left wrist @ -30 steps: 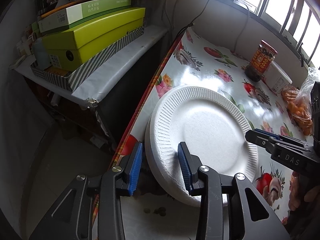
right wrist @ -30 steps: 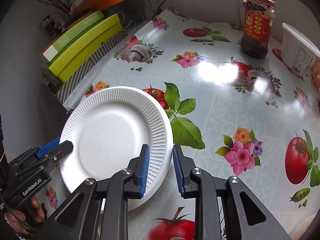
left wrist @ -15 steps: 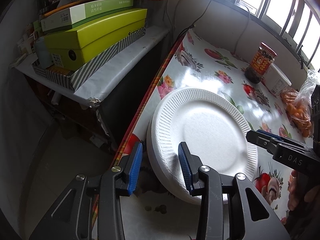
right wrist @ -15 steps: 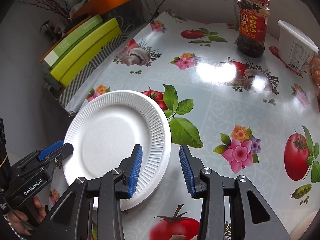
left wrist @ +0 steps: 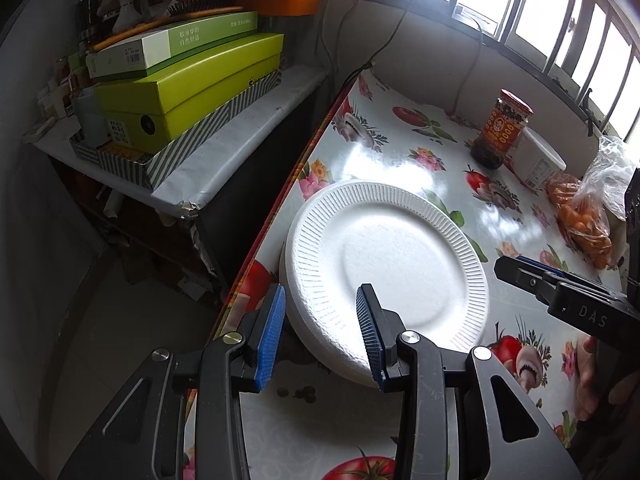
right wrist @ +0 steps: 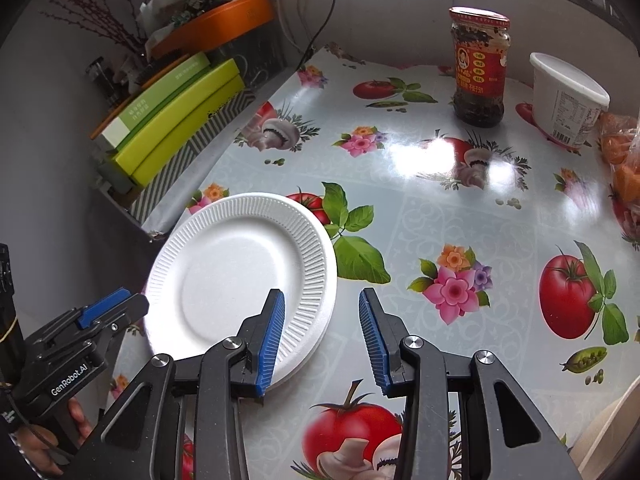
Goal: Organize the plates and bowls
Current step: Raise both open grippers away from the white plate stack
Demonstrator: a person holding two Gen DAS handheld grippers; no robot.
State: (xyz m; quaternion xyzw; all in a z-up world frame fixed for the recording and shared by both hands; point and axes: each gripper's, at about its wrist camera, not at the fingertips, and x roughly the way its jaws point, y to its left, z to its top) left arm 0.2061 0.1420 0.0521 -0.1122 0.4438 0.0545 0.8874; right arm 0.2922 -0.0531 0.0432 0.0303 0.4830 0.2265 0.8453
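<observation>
At the lower middle of both wrist views: the two claws, each with blue pads.
Left gripper (left wrist: 320, 332): jaws stood apart astride the near rim of the plates (left wrist: 384, 272), pads not pressing on it.
Right gripper (right wrist: 322, 336): jaws had just been opening, now apart; nothing between them, left pad over the plates' right edge.
Plates: white foam stack, left-centre of frame, at the table's (right wrist: 440, 208) left edge.
Upper right: sauce jar (right wrist: 480, 68), white tub (right wrist: 564, 100).
Upper left: green boxes (left wrist: 188, 88).

White ribbed foam plates (right wrist: 240, 268) stacked at table (right wrist: 460, 220) left edge; red-labelled glass jar (right wrist: 479, 68), white plastic tub (right wrist: 566, 100) far behind, tub right of jar; boxes (right wrist: 172, 124) beyond edge
</observation>
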